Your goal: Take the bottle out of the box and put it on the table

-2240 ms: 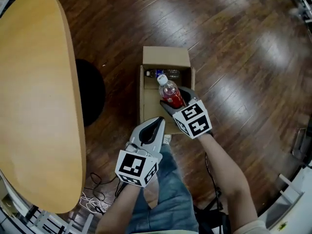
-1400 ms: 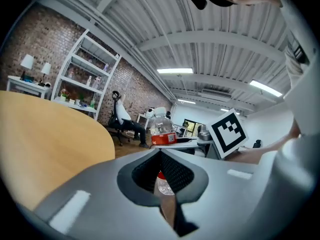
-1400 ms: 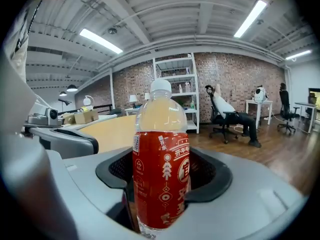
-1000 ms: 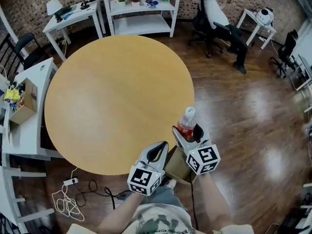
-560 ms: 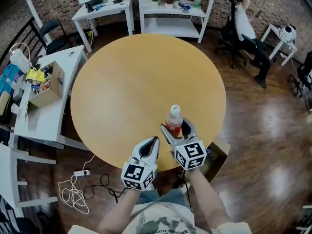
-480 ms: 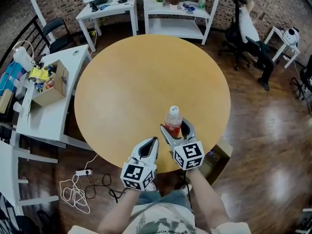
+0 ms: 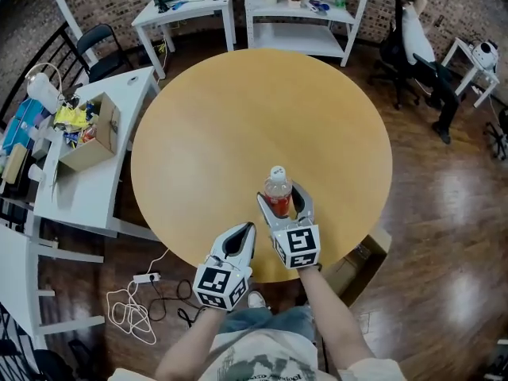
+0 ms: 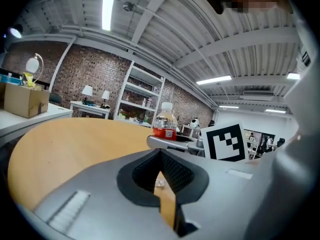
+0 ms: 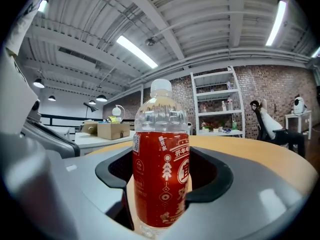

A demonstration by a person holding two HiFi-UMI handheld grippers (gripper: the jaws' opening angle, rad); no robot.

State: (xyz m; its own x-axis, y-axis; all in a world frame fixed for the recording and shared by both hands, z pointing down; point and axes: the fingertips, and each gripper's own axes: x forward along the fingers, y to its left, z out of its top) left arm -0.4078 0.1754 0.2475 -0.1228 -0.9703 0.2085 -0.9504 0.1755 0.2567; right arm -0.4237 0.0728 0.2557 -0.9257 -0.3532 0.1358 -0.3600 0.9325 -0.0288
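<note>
A clear bottle (image 7: 277,186) with a red label and white cap stands upright between the jaws of my right gripper (image 7: 280,196), which is shut on it. It is over the near edge of the round wooden table (image 7: 238,109). In the right gripper view the bottle (image 9: 161,179) fills the gap of the right gripper (image 9: 162,178), and its base is hidden. My left gripper (image 7: 244,230) is shut and holds nothing, just left of the right one at the table's rim. From the left gripper (image 8: 161,155) view, the bottle (image 8: 164,125) shows ahead, over the table (image 8: 55,139).
The cardboard box (image 7: 361,262) sits on the wood floor, partly under the table's near right rim. A white side table (image 7: 71,173) with an open carton stands at the left, a white shelf (image 7: 305,10) behind. A person sits in a chair (image 7: 421,46). Cables (image 7: 131,316) lie on the floor.
The right gripper has lifted the bottle out of the box and carried it over the table's near edge. The left gripper has stayed shut beside it.
</note>
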